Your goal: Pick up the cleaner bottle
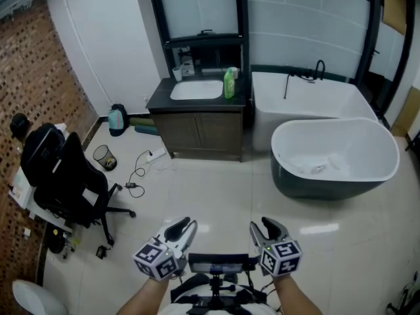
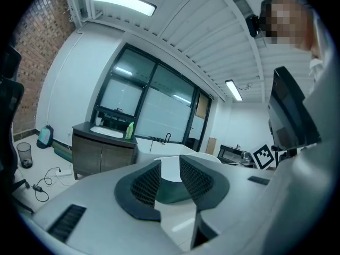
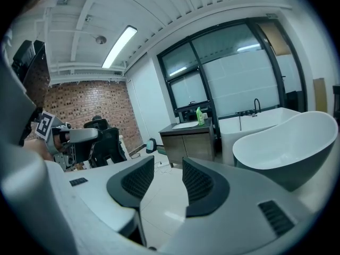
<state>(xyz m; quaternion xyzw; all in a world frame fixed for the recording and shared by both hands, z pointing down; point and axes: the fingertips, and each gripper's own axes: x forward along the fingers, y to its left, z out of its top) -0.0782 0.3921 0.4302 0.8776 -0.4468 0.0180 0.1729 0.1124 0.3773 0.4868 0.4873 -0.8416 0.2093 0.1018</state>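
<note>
We hold both grippers low in front of us, above the pale tiled floor [image 1: 216, 189]. They are far from the cleaner bottle [image 1: 229, 84]. The bottle is green and stands upright at the right end of the dark table [image 1: 157, 101], just beside the white sink [image 1: 197, 89]. A small white cup [image 1: 177, 73] stands at the back left corner of the sink. The table is a wooden cabinet against the far wall, under a dark-framed window.

The fingers of the left gripper [image 1: 186, 224] are closed. In the left gripper view we see only a narrow slit between their ribbed pads, and nothing is in it. The fingers of the right gripper [image 1: 261, 226] stand a little apart, and through the gap we see only floor, so this gripper is also empty. Both grippers point roughly toward the table and the bottle.

To the right of the table there is a white built-in tub with a black tap. In front of it stands an oval bathtub [image 1: 335, 153], white inside and dark outside. On the left we see a black office chair [image 1: 65, 176], a small wire bin [image 1: 104, 156] and some cables [image 1: 138, 172] on the floor, beside a brick wall.
</note>
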